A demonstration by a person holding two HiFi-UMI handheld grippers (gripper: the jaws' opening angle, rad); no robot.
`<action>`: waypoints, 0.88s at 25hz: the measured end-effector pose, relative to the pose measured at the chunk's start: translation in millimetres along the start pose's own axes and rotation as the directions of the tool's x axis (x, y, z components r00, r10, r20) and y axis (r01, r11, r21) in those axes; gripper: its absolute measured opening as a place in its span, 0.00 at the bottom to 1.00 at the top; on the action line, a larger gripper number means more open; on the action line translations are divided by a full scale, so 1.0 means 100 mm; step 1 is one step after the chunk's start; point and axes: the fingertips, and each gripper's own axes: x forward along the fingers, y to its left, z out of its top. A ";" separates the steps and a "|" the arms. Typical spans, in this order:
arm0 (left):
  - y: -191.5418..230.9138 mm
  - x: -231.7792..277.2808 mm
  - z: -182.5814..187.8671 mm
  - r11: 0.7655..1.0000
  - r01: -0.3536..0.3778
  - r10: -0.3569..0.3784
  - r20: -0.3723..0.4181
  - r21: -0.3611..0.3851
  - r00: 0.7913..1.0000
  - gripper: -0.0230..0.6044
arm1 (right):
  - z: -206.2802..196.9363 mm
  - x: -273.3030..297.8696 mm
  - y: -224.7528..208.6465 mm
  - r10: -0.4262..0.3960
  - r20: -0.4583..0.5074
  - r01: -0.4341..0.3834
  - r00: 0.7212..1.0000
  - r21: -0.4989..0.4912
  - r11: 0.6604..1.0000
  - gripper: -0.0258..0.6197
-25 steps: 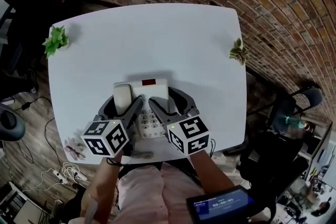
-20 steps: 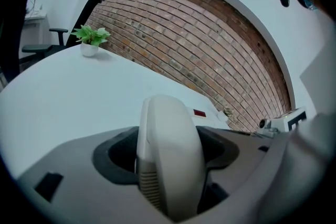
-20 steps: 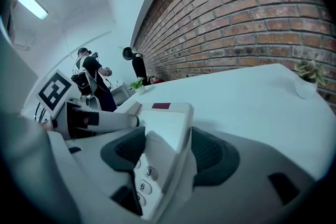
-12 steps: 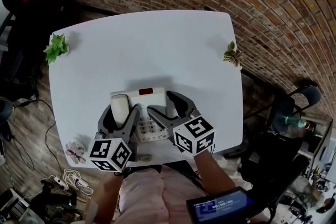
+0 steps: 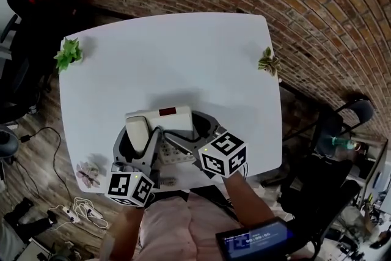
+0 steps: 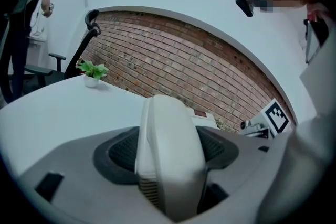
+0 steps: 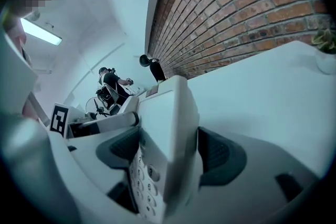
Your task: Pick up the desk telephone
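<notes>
Near the white table (image 5: pixel 183 52) edge, left gripper (image 6: pixel 170 150) jaws, just tightened, pinch the cream plastic handset (image 6: pixel 168 123); right gripper (image 7: pixel 170 157) jaws, just widened, clamp the tilted white desk telephone (image 7: pixel 163 113), which may slip.

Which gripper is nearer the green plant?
Left. The left gripper, just closed onto the handset, sits on the plant's side; right gripper, jaws just widened around the phone base, farther right.

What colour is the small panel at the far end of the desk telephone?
Red. The panel shows best in the head view.

Keypad (image 5: pixel 177 154) mostly hidden — red display (image 5: pixel 167 112) txt too small to read.
</notes>
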 end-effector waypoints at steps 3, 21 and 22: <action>-0.02 -0.05 0.02 1.000 0.002 -0.003 0.027 0.004 1.000 0.55 | -0.01 0.00 0.03 0.024 0.008 -0.024 1.000 0.004 1.000 0.61; -0.08 -0.25 -0.16 0.975 0.216 -0.217 -0.024 -0.047 0.976 0.73 | -0.04 -0.03 0.22 0.186 0.061 -0.183 0.981 -0.055 0.982 0.56; -0.07 -0.26 -0.20 0.968 0.240 -0.243 -0.034 -0.069 0.969 0.74 | -0.04 -0.03 0.23 0.191 0.063 -0.188 0.979 -0.061 0.980 0.56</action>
